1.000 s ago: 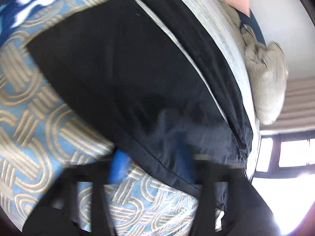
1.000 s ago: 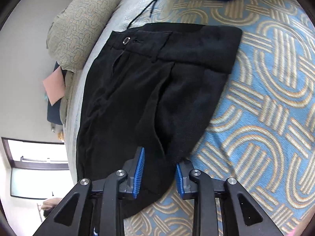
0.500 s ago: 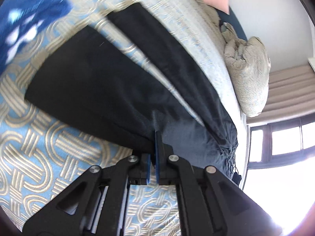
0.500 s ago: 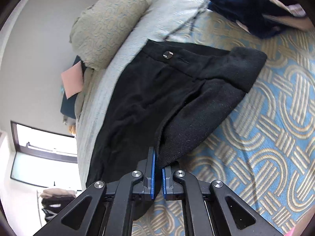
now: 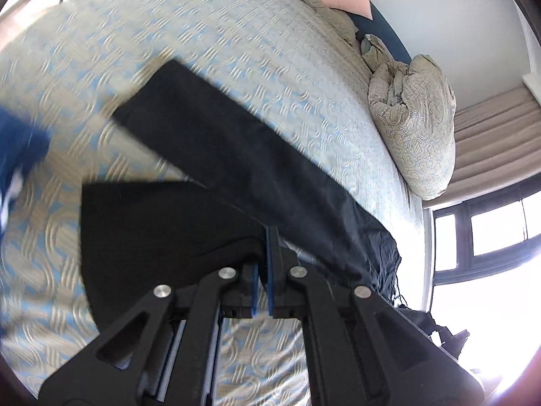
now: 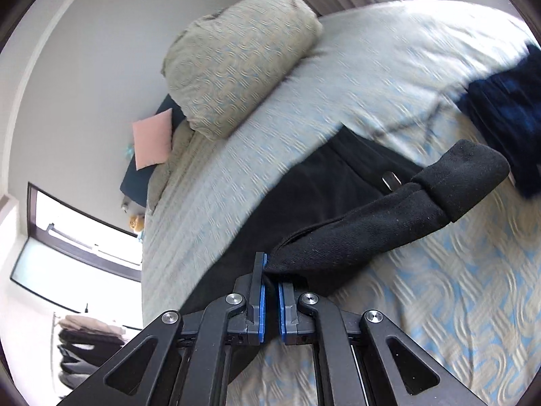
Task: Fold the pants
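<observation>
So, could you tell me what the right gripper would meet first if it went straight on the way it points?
Probably the black pants: the right gripper is already shut on their edge, and the lifted fabric lies directly ahead, though depth is unclear.

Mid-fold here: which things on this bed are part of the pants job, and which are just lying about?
In the job:
black pants
left gripper, shut on a pant leg
right gripper, shut on the waist side
bedspread, the folding surface

Lying about:
patterned pillow
pink cushion
dark blue garment
clothes rack by the window
</observation>
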